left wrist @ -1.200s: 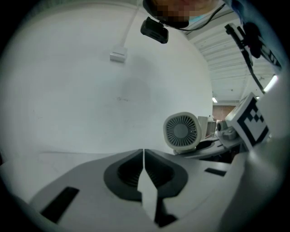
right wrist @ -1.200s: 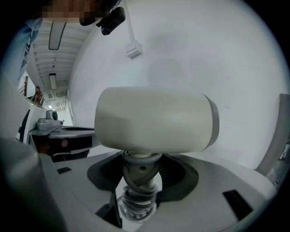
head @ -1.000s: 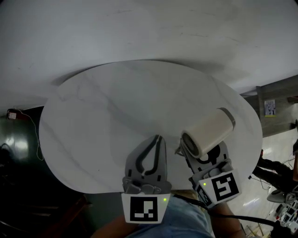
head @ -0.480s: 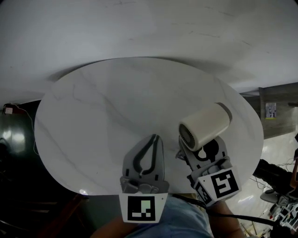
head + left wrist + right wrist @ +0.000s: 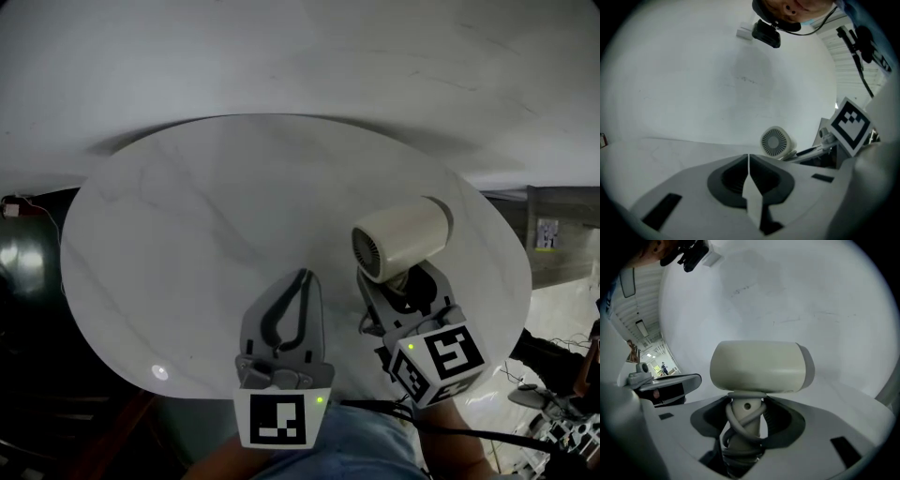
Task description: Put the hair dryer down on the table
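A cream hair dryer [image 5: 400, 240] hangs just over the right part of the round white marble table [image 5: 178, 234]. Its barrel lies nearly level, with the grille end facing left. My right gripper [image 5: 397, 284] is shut on its handle. In the right gripper view the hair dryer [image 5: 758, 366] stands upright between the jaws of the right gripper [image 5: 746, 414], its cord wound round the handle. My left gripper [image 5: 302, 277] is shut and empty, low over the table's near edge, just left of the dryer. The left gripper view shows the left gripper [image 5: 748, 157] with the dryer's grille [image 5: 775, 142] beyond it.
The table's near edge [image 5: 187, 389] runs just under both grippers. Left of the table are a dark floor and a dark green object [image 5: 23, 272]. A plain white wall [image 5: 300, 56] stands behind the table. At the right, cables [image 5: 553, 422] lie on a bright floor.
The right gripper has turned the hair dryer so its barrel swung from slanting up-right to nearly level, grille end facing left. Both grippers have shifted slightly left.
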The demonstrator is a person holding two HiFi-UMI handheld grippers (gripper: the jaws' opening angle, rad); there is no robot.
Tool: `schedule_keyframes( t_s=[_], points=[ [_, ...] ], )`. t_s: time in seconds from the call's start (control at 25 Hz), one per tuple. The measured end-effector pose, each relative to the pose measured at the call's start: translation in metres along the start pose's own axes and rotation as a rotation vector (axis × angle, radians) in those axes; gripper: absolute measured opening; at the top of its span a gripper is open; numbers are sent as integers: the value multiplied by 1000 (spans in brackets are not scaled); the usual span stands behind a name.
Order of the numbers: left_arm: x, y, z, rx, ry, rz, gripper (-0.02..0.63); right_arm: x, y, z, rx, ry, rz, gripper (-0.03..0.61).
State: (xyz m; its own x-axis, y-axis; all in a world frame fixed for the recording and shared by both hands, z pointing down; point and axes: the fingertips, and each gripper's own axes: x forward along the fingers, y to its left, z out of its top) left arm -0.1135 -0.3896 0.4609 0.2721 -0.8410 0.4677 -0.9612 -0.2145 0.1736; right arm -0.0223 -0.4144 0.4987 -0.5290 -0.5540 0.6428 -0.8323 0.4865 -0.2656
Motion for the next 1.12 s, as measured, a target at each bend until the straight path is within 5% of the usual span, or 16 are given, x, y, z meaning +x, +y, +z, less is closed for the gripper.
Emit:
schedule_keyframes(
  t_s=[0.68,1.12],
  points=[
    [22,30,-6,-55,37,74,14,50,-22,-25,97,239,-28,221],
    [11,42,-8,-85,27,105,14,57,-19,-29,104,256,-14,238]
  ],
)
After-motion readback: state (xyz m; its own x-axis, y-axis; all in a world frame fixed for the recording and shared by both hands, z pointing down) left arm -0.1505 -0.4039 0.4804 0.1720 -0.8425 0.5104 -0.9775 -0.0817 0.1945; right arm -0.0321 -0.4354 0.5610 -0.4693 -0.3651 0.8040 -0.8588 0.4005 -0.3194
